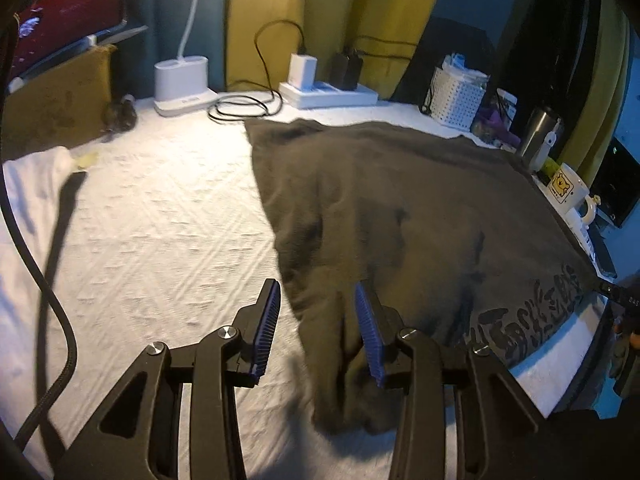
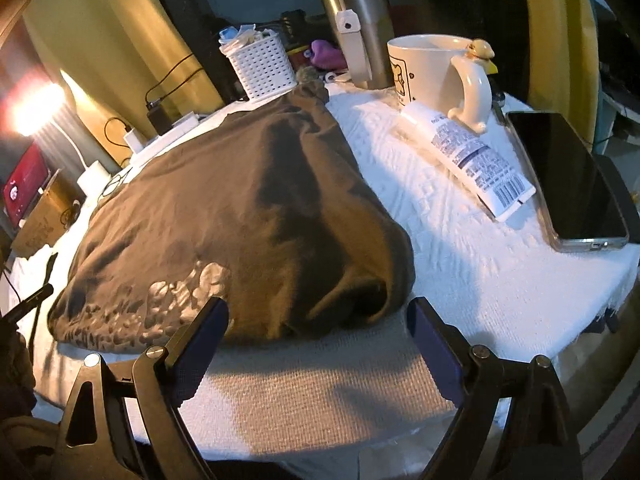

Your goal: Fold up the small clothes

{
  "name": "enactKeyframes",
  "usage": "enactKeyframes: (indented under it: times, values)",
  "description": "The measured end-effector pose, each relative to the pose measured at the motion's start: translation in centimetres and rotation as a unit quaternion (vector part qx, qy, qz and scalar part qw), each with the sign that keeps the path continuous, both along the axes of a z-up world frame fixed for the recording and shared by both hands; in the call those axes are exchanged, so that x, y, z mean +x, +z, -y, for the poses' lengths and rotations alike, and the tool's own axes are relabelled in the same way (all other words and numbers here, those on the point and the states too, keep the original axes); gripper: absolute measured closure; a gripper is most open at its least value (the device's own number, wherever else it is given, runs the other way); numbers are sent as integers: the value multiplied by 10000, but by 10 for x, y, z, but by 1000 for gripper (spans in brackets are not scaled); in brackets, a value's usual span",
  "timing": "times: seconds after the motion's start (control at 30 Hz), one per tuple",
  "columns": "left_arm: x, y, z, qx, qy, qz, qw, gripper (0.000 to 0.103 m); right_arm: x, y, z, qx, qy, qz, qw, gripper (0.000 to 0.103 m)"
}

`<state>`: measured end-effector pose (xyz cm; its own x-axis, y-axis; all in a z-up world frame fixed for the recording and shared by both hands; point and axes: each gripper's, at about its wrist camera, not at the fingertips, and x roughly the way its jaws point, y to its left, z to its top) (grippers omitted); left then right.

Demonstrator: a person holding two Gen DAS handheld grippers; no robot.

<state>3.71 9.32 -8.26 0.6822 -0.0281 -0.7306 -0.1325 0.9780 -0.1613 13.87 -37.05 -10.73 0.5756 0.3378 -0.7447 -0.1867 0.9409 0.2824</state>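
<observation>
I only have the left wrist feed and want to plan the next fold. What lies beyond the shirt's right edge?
Observer: A white tube lies flat on the white cover, clear of the dark shirt.
Operator: Anything near the table edge?
Observer: A phone lies face up beside the tube, on the side away from the shirt.
Operator: Are the right tongs on the cloth?
Observer: No. The right tongs stand open just short of the shirt's near fold, nothing between them.
</observation>
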Motion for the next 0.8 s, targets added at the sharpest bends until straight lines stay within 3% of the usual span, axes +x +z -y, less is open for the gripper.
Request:
enactKeyframes:
  times: [0.1,0.23,0.43,0.53,0.57,0.8]
  values:
    - [12,-8,5,40,-111,-98,9999,64,3,0,-2,-59,-14,18,10000,12]
    - [28,-16,9,154,-199,-214,9995,43,7,-1,-4,-132,-37,58,9999,12]
    - [44,-18,12,347,-168,-233,9990,44,12,-3,-8,-294,-55,147,9994,12]
    - [48,-18,15,576,-200,-233,9979,88,14,-3,-9,-353,-61,180,9992,12]
    - [48,-18,13,555,-197,-218,9980,99,15,-3,-9,-359,-68,191,9992,12]
    - [43,-15,9,736,-51,-178,9971,102,13,-5,-13,-502,-56,328,9982,12]
